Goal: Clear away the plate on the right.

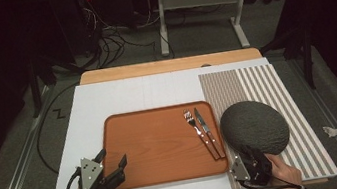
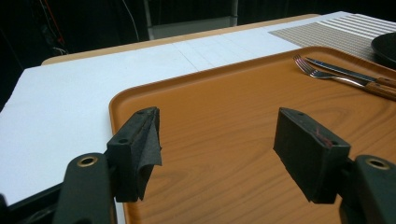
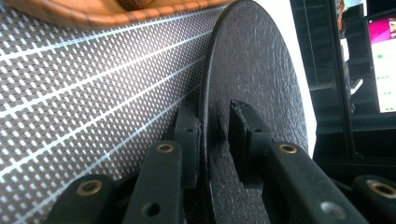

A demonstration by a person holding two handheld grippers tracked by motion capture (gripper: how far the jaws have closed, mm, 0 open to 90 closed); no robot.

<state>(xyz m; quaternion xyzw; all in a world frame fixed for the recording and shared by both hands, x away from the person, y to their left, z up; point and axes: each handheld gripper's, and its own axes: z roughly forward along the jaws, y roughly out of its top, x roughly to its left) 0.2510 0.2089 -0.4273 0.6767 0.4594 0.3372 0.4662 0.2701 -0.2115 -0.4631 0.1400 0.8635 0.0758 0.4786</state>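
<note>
- Right gripper (image 1: 244, 155): jaws straddle the plate (image 1: 255, 127) rim; contact cannot be told.
- Left gripper (image 1: 114, 163): jaws apart, empty, over the tray (image 1: 163, 173).
- No legible writing.

**Bright table, dark surroundings**

Light falls from overhead onto the white foam-board table top (image 1: 131, 97); the room beyond sinks into near black, and the high view is soft and slightly grainy. The glossy orange wood-grain plastic tray (image 2: 224, 116) carries a mild sheen in the left gripper view; the near black padded fingers (image 2: 308, 154) are slightly blurred. In the right gripper view the rough dark grey round plate (image 3: 261, 70) is sharp mid-frame; a bright monitor (image 3: 385, 70) blows out at the right edge.
</note>
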